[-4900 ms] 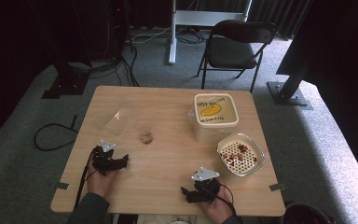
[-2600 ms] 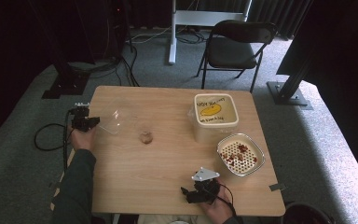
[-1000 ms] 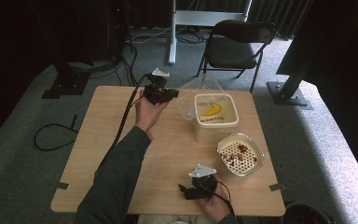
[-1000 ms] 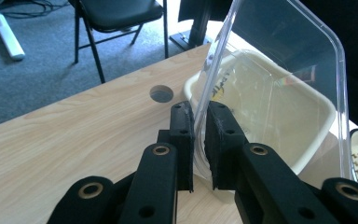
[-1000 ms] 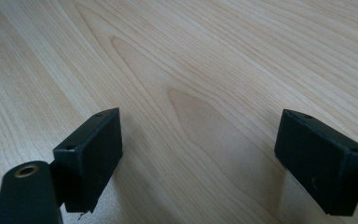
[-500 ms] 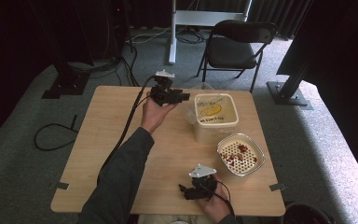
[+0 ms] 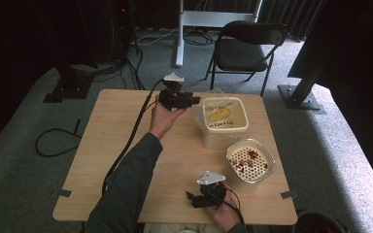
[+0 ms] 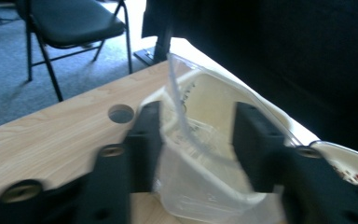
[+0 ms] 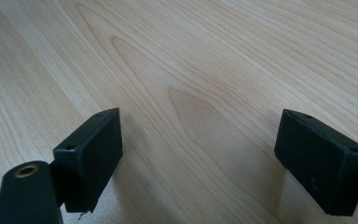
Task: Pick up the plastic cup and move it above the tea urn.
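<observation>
My left gripper [image 7: 194, 101] is held over the far middle of the table, right beside the cream tub [image 7: 225, 119]. Its jaws have just been opening and now stand apart, with a clear plastic bag [image 8: 191, 186] loose between them. The bag [image 7: 198, 117] slumps against the tub's left wall. In the left gripper view the tub [image 8: 214, 100] lies straight behind the bag, between the black fingers [image 8: 144, 140]. My right gripper [image 7: 192, 199] rests low at the near edge, open over bare wood [image 9: 200, 149].
A white strainer bowl [image 7: 250, 160] holding red bits sits right of the tub, near my right hand. A cable hole [image 8: 121, 113] pierces the tabletop [image 7: 102, 145]. A black folding chair [image 7: 247, 48] stands behind the table's far edge.
The left hand carried the clear bag from the table's far left to the tub, and its jaws have spread apart around it. The right gripper has stayed put.
</observation>
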Available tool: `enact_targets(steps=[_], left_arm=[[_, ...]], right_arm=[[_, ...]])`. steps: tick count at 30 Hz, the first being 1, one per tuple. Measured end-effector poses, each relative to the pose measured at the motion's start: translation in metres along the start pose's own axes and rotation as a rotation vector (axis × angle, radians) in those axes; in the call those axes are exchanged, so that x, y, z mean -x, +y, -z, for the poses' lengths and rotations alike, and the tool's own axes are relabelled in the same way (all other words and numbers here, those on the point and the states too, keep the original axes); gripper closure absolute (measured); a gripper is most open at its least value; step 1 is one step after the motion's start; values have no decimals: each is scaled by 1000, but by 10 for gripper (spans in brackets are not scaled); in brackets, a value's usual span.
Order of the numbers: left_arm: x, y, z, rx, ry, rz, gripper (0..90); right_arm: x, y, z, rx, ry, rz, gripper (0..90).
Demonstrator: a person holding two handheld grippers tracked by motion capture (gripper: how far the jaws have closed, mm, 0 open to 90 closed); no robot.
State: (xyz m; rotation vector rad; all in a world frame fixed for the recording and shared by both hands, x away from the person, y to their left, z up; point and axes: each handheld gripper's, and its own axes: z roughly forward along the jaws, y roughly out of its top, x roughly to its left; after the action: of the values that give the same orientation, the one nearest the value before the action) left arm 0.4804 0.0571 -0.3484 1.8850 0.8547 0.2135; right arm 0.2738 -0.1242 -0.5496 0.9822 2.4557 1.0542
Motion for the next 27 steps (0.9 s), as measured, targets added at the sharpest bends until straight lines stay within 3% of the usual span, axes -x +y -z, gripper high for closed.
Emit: enact_targets(steps=[3, 7, 11, 21, 27], left_arm=[[1, 1, 2, 13, 7, -2, 406], [0, 3, 8, 43, 17, 12, 389], [-4, 4, 12, 39, 43, 19, 389], [-8, -2, 20, -2, 88, -23, 389], [-13, -11, 33, -12, 132, -55, 387]], right_arm=[[0, 0, 0, 0, 0, 0, 144], [0, 0, 0, 1, -1, 1, 144], [0, 0, 0, 1, -1, 1, 144], [0, 0, 0, 0, -1, 3, 144], [0, 0, 0, 0, -1, 1, 144]])
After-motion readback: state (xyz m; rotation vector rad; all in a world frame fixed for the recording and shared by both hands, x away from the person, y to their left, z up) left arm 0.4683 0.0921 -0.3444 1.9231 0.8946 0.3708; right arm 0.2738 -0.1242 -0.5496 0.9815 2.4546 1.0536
